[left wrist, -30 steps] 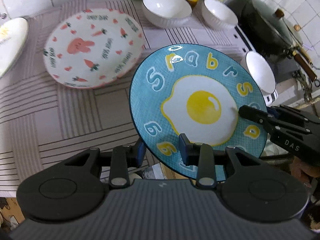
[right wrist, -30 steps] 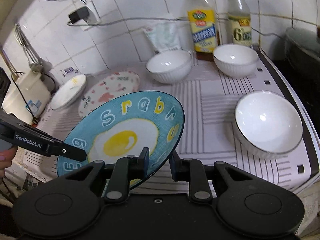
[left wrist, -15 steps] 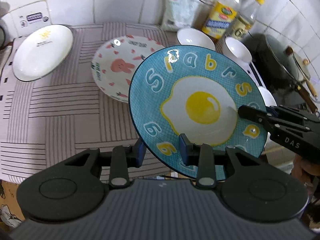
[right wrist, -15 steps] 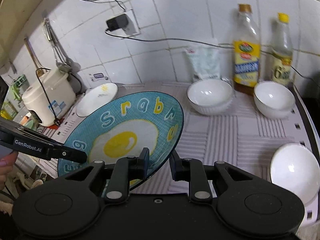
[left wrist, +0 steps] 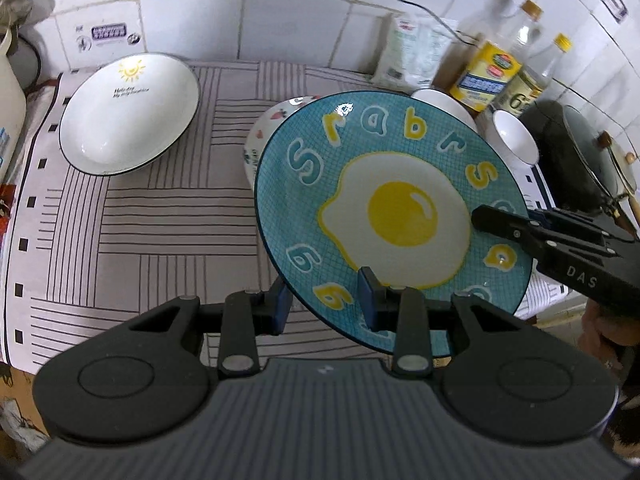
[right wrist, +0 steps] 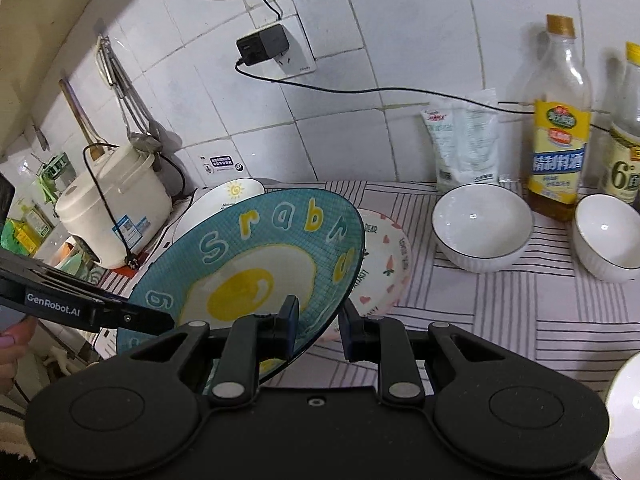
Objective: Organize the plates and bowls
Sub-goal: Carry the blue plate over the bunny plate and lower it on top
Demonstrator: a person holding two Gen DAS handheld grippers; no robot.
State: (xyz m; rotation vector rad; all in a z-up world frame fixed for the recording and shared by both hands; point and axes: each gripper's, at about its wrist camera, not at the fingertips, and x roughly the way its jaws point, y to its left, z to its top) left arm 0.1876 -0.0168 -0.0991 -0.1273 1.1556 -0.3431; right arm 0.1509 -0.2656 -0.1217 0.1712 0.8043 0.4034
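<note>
Both grippers hold a blue plate [left wrist: 384,216] with a fried-egg picture in the air above the counter. My left gripper [left wrist: 326,304] is shut on its near rim. My right gripper [right wrist: 318,326] is shut on its right rim, where the blue plate [right wrist: 256,264] shows tilted. A white plate with a sun drawing [left wrist: 128,112] lies at the back left. A pink rabbit plate [right wrist: 384,264] lies mostly hidden behind the blue plate. Two white bowls [right wrist: 482,226] [right wrist: 608,236] stand at the back right.
Oil and vinegar bottles [right wrist: 558,128] and a white bag [right wrist: 466,144] stand against the tiled wall. A rice cooker [right wrist: 114,208] sits at the left. A dark wok [left wrist: 580,164] sits at the right. A third white bowl's rim [right wrist: 624,408] shows at the near right.
Both grippers have lifted the blue plate and carried it left and back; the sun plate has come into view and the rabbit plate is now mostly covered.
</note>
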